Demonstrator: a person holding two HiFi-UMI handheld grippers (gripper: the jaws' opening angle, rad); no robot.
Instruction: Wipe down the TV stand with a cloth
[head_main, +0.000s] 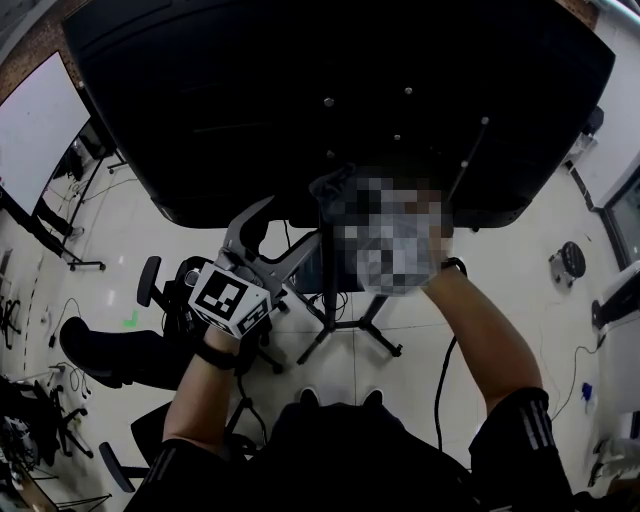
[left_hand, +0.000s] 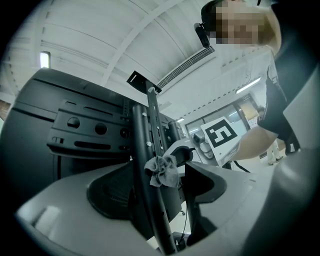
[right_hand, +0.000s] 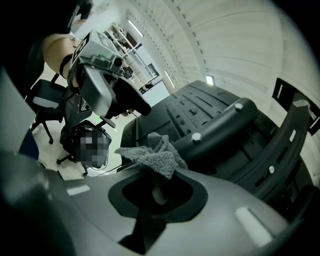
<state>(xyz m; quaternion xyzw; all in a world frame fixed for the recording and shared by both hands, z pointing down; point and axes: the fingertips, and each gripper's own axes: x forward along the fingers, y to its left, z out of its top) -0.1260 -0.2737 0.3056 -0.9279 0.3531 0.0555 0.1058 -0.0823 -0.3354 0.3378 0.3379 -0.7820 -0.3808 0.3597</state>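
the grey cloth (right_hand: 152, 155) sits at centre frame in the right gripper view, bunched and pinched at its lower folds by the closed jaws of the right gripper (right_hand: 157, 185). it lies against the black mounting arm (right_hand: 225, 125) of the tv stand, behind the tv back panel (head_main: 300, 80). the jaws of the left gripper (left_hand: 157, 192) stand apart and hold nothing; the stand upright (left_hand: 145, 150) runs through their gap, and contact cannot be confirmed. risk: the pinch takes little fabric, so dragging over a screw head (right_hand: 196, 136) or the arm's edges may pull the cloth free. risk: the upright is not clamped, so wiping pressure may rock the stand.
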